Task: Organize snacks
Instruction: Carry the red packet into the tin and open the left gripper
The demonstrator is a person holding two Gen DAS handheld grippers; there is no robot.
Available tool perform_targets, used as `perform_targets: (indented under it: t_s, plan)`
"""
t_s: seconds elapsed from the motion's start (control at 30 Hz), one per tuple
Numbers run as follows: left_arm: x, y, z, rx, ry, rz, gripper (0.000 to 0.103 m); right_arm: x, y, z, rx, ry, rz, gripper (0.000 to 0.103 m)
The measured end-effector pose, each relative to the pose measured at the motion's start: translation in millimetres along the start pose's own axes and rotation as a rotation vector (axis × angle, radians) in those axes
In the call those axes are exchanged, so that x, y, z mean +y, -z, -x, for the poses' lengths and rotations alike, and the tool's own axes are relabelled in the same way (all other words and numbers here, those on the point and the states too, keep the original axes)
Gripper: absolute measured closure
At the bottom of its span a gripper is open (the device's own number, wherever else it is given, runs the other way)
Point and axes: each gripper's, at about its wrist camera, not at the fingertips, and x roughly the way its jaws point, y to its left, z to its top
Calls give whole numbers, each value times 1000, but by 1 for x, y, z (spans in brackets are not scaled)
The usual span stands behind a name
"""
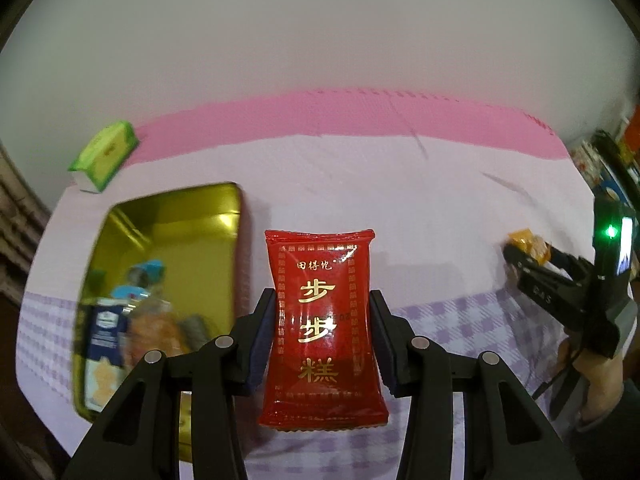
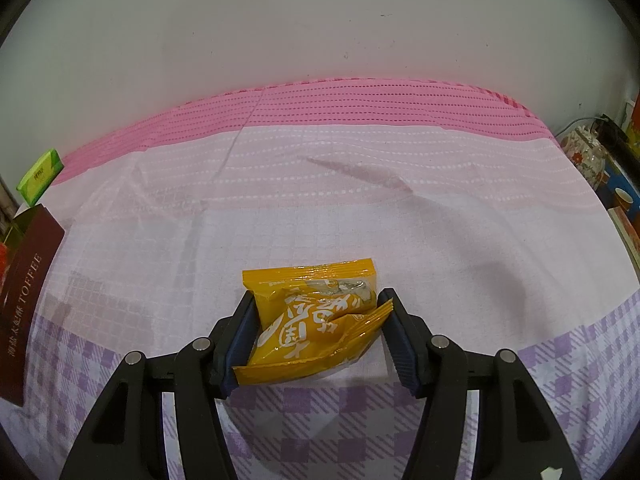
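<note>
My left gripper (image 1: pixel 322 298) is shut on a red snack packet (image 1: pixel 322 328) with gold characters and holds it above the cloth, just right of a gold tin (image 1: pixel 168 240). The tin holds several snack packets (image 1: pixel 120 320) at its near end. My right gripper (image 2: pixel 318 300) is shut on a crumpled yellow snack packet (image 2: pixel 316 316) low over the cloth. In the left wrist view the right gripper (image 1: pixel 516 246) shows at the far right with the yellow packet (image 1: pixel 528 242) in its jaws.
A green tissue pack (image 1: pixel 104 154) lies at the table's far left; it also shows in the right wrist view (image 2: pixel 40 176). A dark red toffee lid (image 2: pixel 24 300) lies at the left edge. A patterned teapot (image 2: pixel 584 156) and clutter stand at the right. The wall is close behind.
</note>
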Motion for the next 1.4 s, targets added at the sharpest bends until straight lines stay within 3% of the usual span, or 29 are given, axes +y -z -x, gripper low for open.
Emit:
perform_targets:
  t_s: [0.5, 0.9, 1.1, 1.4]
  plan:
    - [95, 2, 3, -2, -151, 107, 57, 2, 0, 0, 2, 7, 9, 45]
    - [145, -4, -4, 11, -208, 151, 57, 2, 0, 0, 2, 7, 11, 45]
    - [159, -4, -10, 35, -217, 147, 57, 2, 0, 0, 3, 11, 14, 45]
    - [144, 22, -21, 77, -178, 94, 57, 1, 0, -1, 4, 15, 19, 45]
